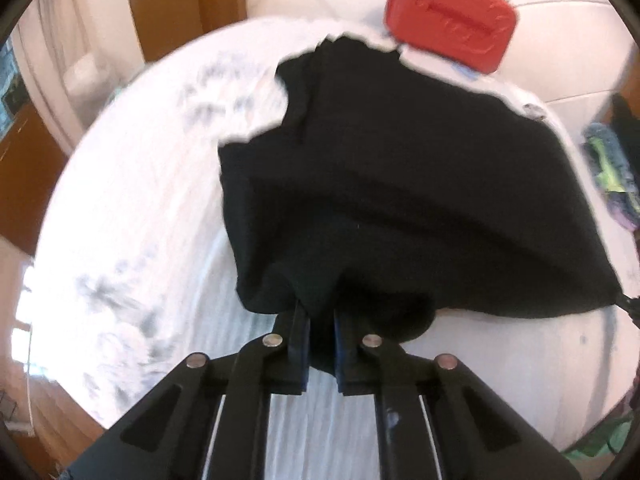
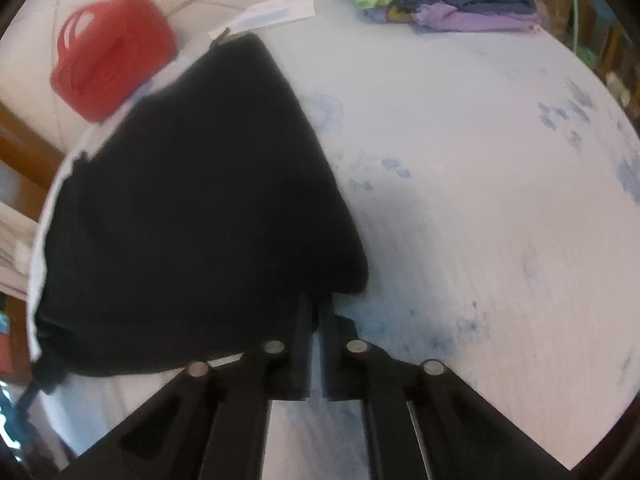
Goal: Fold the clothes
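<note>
Cloth (image 1: 400, 184), black, lies on the bed (image 1: 132, 208), its long axis running from the grippers toward the far edge by the red bag (image 1: 450, 16). Left gripper (image 1: 320, 320) and right gripper (image 2: 318, 308) each pinch a near corner.

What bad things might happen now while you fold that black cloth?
Both the left gripper and right gripper pinch only the near edge of the black cloth, so it might slip out. The cloth's far end lies near the red bag and could nudge it.
</note>
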`<state>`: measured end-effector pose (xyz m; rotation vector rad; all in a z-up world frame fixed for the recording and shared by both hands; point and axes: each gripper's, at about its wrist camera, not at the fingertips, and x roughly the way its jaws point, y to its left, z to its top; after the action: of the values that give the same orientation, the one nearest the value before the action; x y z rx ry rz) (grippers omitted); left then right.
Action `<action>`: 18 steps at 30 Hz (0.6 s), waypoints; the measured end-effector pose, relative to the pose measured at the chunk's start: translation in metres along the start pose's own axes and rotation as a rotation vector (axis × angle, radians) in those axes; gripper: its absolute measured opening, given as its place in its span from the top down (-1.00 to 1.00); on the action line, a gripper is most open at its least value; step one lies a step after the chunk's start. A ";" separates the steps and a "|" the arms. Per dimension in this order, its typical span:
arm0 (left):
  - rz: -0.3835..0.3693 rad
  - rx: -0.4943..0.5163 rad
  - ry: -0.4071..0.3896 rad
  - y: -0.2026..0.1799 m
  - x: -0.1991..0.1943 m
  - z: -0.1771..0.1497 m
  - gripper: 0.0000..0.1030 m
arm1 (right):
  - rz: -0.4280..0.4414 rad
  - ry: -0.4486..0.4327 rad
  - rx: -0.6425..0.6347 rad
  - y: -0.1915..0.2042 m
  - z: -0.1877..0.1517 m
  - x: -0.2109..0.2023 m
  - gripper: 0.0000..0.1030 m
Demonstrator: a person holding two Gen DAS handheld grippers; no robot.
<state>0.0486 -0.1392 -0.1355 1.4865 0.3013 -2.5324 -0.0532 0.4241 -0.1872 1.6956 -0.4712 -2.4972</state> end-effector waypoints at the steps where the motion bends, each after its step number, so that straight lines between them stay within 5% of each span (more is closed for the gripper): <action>1: -0.005 0.011 -0.018 0.001 -0.012 0.000 0.83 | 0.018 -0.009 0.009 -0.003 0.001 -0.007 0.94; 6: -0.032 0.031 0.012 0.006 -0.043 -0.005 0.83 | 0.024 -0.062 0.021 -0.013 0.005 -0.051 0.95; 10: -0.055 0.037 0.155 0.011 -0.021 -0.020 0.83 | -0.009 -0.059 0.047 -0.028 0.004 -0.068 0.94; 15: -0.056 0.040 0.172 0.008 -0.010 -0.026 0.81 | 0.013 -0.045 0.051 -0.031 -0.004 -0.064 0.88; 18: -0.047 0.042 0.175 0.004 -0.006 -0.028 0.43 | 0.048 -0.023 0.055 -0.026 -0.007 -0.053 0.59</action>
<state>0.0757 -0.1355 -0.1441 1.7413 0.3135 -2.4625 -0.0239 0.4602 -0.1504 1.6549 -0.5814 -2.4948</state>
